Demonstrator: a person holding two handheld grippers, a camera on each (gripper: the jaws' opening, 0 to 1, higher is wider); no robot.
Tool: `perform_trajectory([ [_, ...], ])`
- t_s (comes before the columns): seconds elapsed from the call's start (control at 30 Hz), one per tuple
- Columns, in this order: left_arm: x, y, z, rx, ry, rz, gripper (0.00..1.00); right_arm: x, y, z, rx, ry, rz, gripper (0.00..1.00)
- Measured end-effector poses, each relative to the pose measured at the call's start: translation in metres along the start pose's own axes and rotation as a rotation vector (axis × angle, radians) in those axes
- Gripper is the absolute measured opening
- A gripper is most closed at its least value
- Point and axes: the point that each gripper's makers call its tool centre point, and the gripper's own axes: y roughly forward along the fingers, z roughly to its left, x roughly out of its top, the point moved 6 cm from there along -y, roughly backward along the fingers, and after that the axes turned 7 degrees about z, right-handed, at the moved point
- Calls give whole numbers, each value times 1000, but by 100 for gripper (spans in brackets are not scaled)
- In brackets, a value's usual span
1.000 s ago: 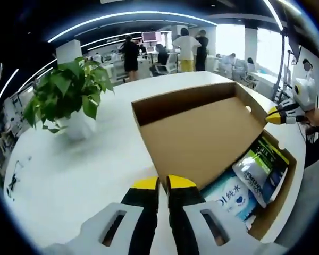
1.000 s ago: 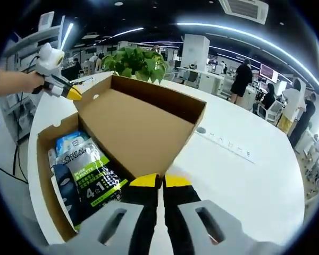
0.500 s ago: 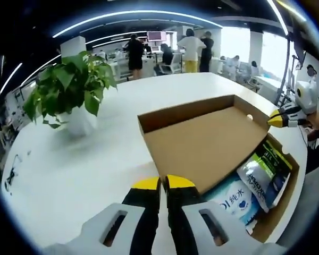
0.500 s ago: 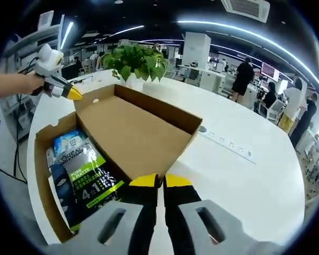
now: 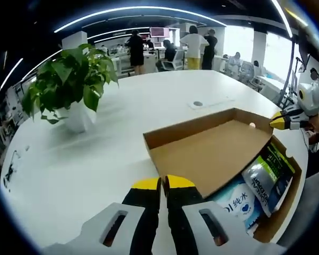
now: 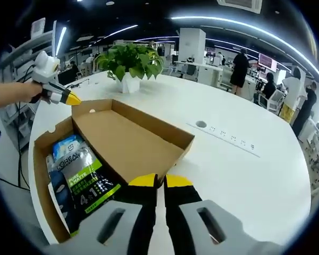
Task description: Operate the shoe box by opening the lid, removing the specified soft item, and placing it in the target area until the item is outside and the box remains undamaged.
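Note:
A brown cardboard shoe box (image 5: 287, 194) stands on a white table with its lid (image 5: 212, 154) swung far back, almost flat. Inside lie soft packs: a green-and-black L'Oreal pack (image 6: 82, 178) and a blue-and-white pack (image 5: 235, 201). My left gripper (image 5: 164, 183) is shut on one front corner of the lid. My right gripper (image 6: 161, 180) is shut on the other front corner. In the left gripper view the right gripper (image 5: 279, 123) comes in from the right. The left gripper (image 6: 72, 99), held by a hand, enters the right gripper view at the lid's (image 6: 127, 143) far corner.
A potted green plant (image 5: 69, 90) in a white pot stands on the white table (image 5: 85, 164) beyond the lid. A round cable port (image 6: 201, 125) and a flat power strip (image 6: 228, 141) are set in the tabletop. People and desks fill the office behind.
The lid has swung further back and lies flatter, both grippers still shut on its corners. More of the packs and the table behind it now shows.

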Motion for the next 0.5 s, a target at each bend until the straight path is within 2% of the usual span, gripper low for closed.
perform_trajectory([
  [0.17, 1, 3, 1, -5, -26, 20, 0, 1, 2, -1, 7, 34, 16, 3],
  [0.3, 1, 5, 4, -24, -97, 41, 0, 1, 4, -2, 15, 68, 38, 2],
  [0.5, 2, 8, 6, -30, -128, 78, 0, 2, 5, -4, 31, 137, 75, 2],
])
